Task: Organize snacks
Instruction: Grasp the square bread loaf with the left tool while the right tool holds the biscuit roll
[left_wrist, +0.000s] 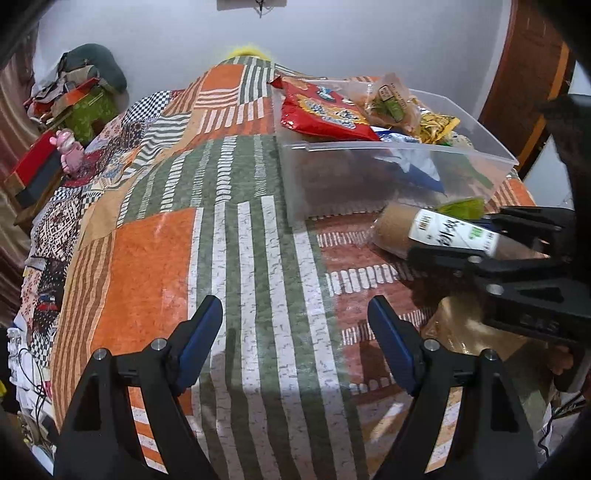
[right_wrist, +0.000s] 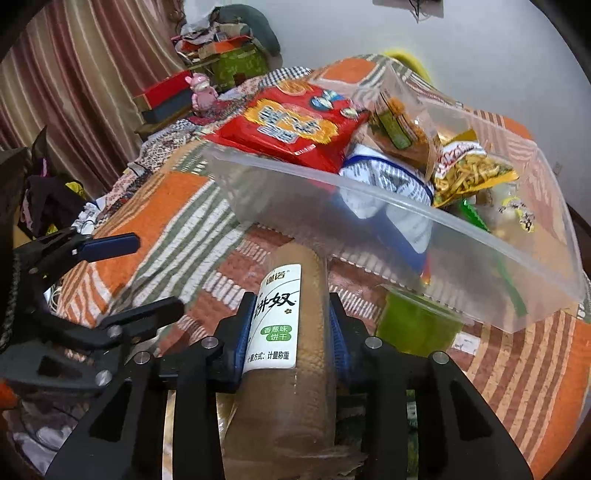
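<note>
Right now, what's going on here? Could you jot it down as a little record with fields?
setting: patchwork cloth over a table
container: clear plastic bin, holding snack bags
in bin: red packet, yellow crisps bag
right gripper: shut on a brown biscuit roll
roll position: outside the bin, before its near wall
left gripper: open, empty

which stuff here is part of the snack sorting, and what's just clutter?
Job:
- clear plastic bin
- red snack bag and yellow snack bag, both in the bin
- biscuit roll, clamped in the right tongs
- green packet, beside the bin
- left tongs, open and holding nothing

Clutter:
- pink toy figure
- red box
- clothes pile
</note>
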